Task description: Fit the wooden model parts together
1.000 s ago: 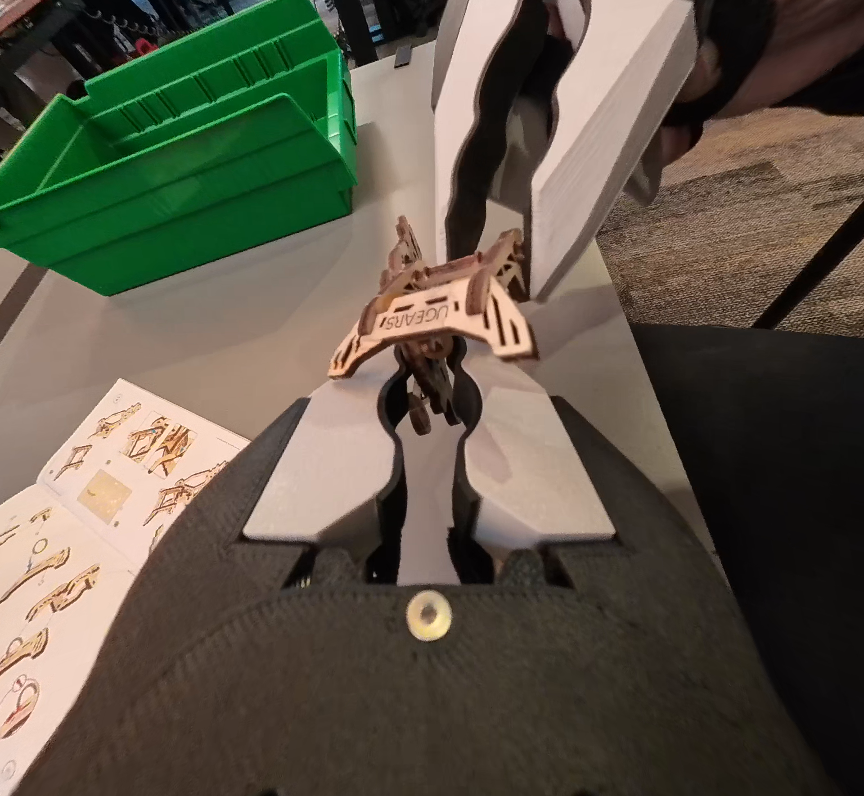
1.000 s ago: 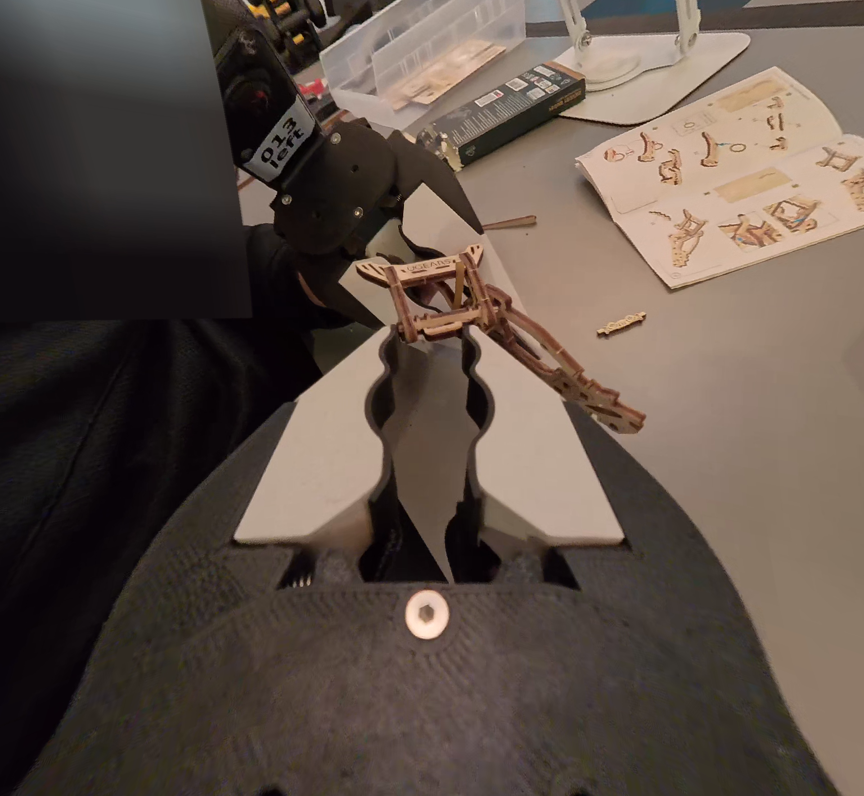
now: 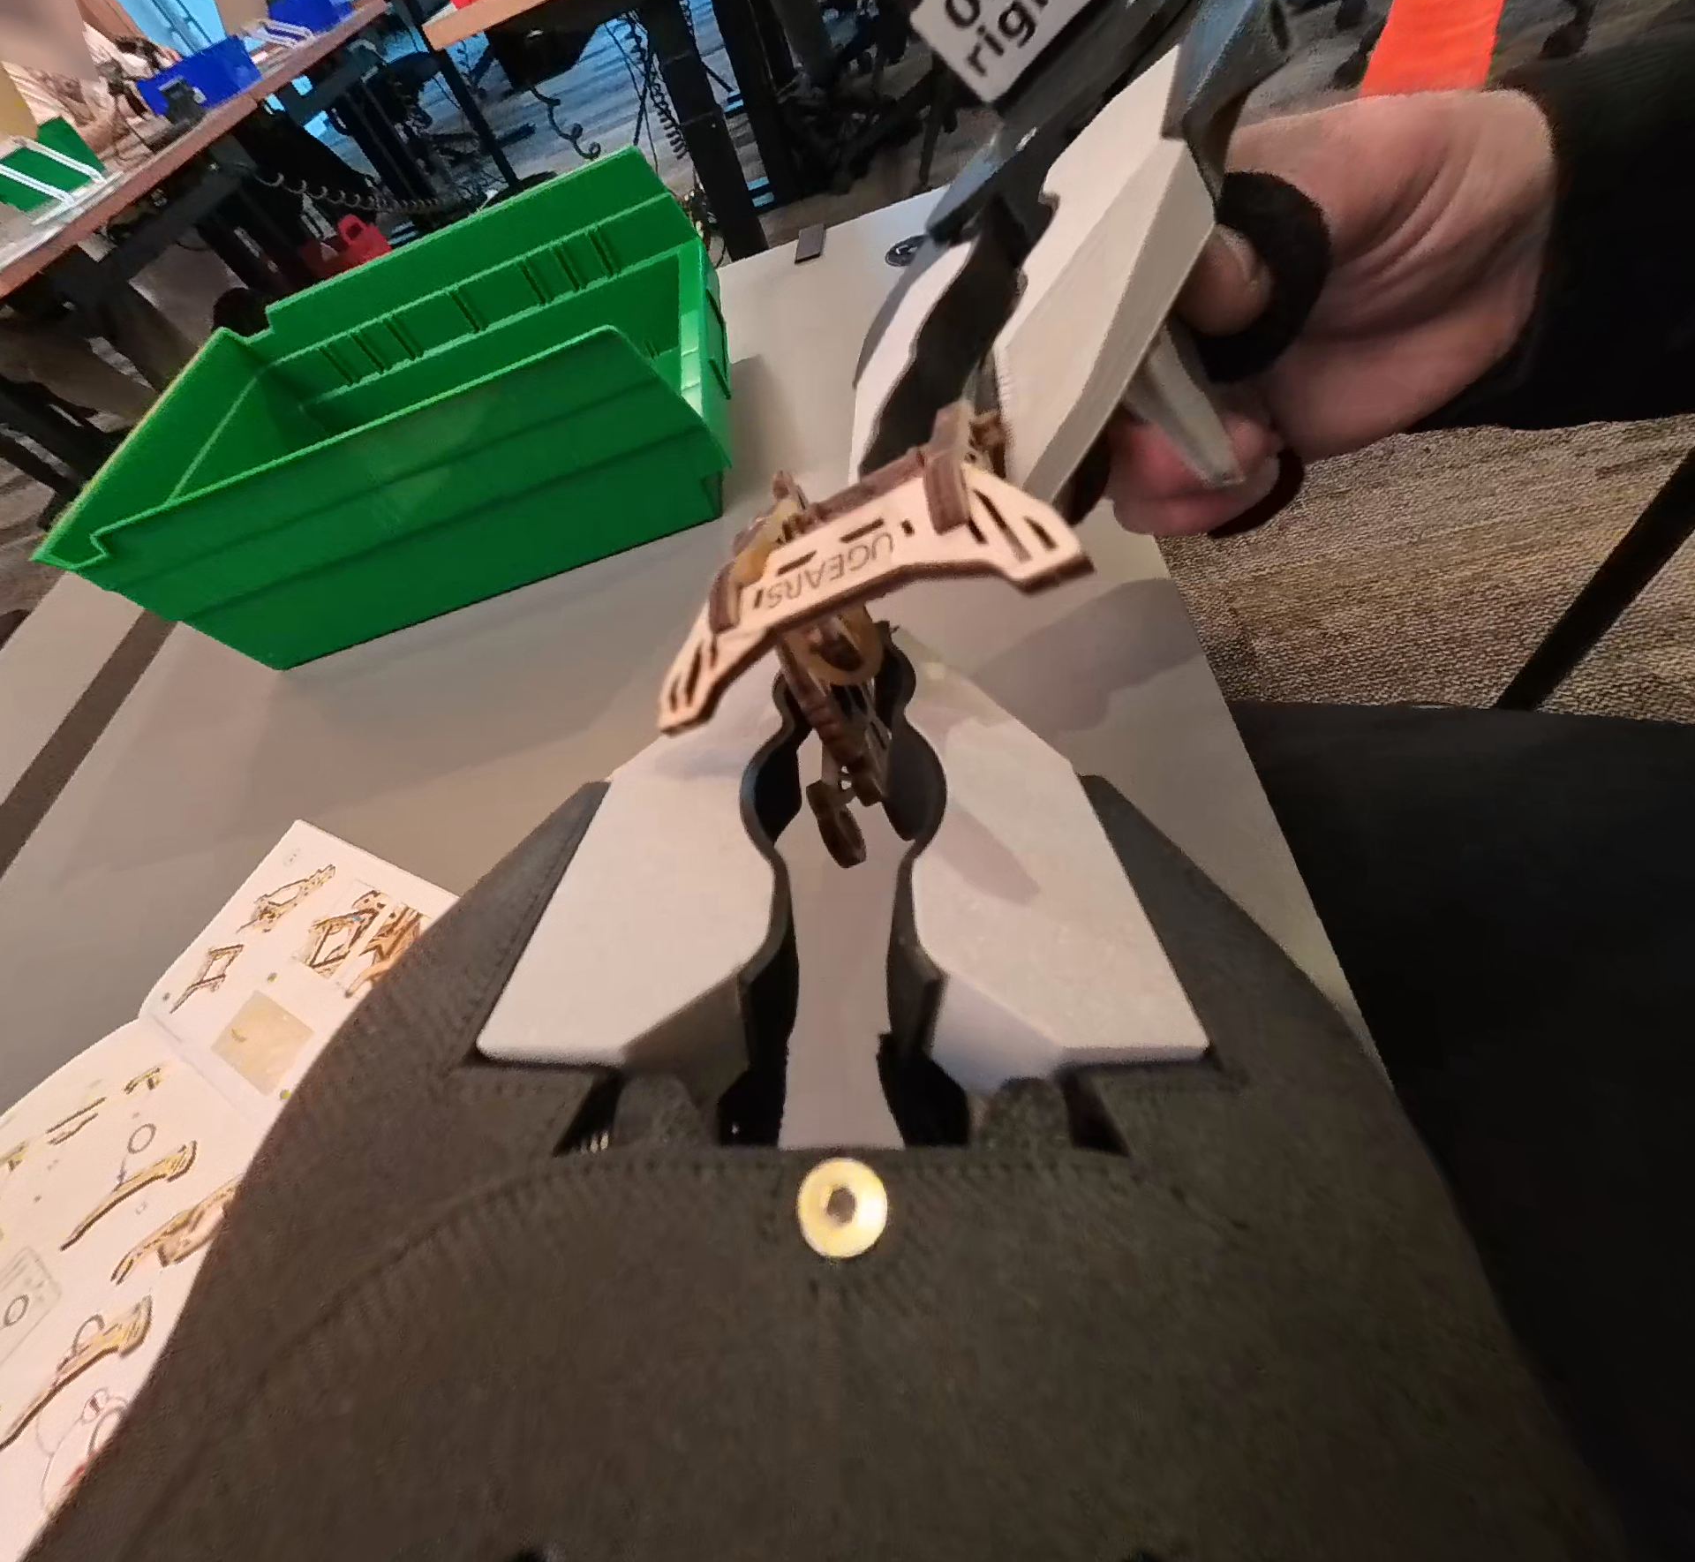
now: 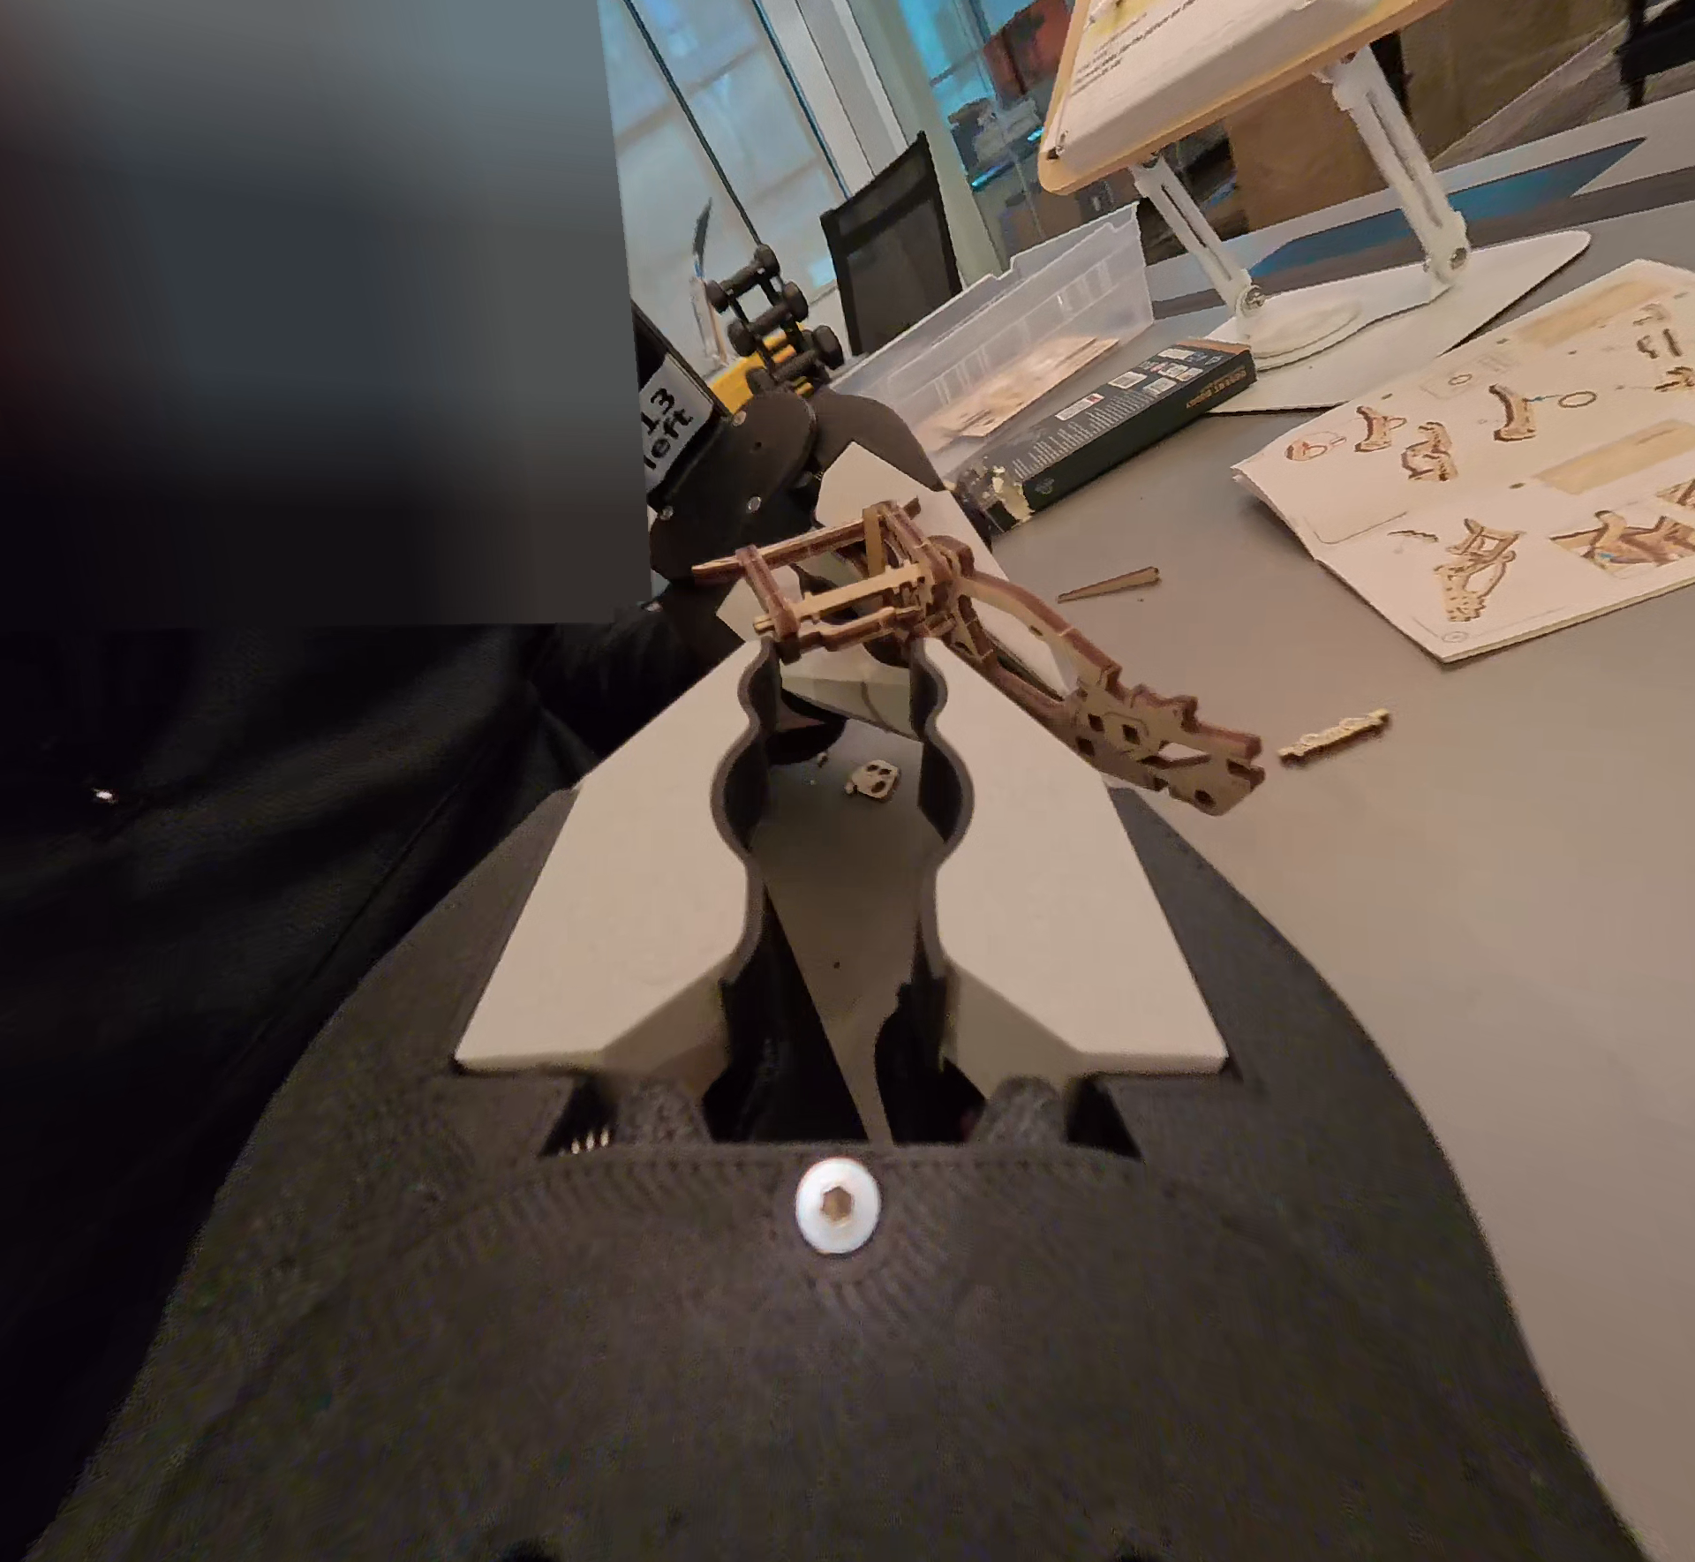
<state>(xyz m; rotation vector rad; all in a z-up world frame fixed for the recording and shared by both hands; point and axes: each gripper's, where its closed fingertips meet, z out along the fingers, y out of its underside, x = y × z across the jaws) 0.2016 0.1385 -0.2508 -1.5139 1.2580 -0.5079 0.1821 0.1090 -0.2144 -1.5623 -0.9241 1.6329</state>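
Grey tabletop fills the lower right of the right wrist view, with an open instruction booklet at the right edge and two small loose wooden pieces lying near it. Held above the table, the wooden model sits mid-frame in the left wrist view: the left gripper is clamped on its dark lower stem, while the right gripper comes down from the upper right and pinches the frame's far end (its long arm juts out rightward). A green bin stands at the left.
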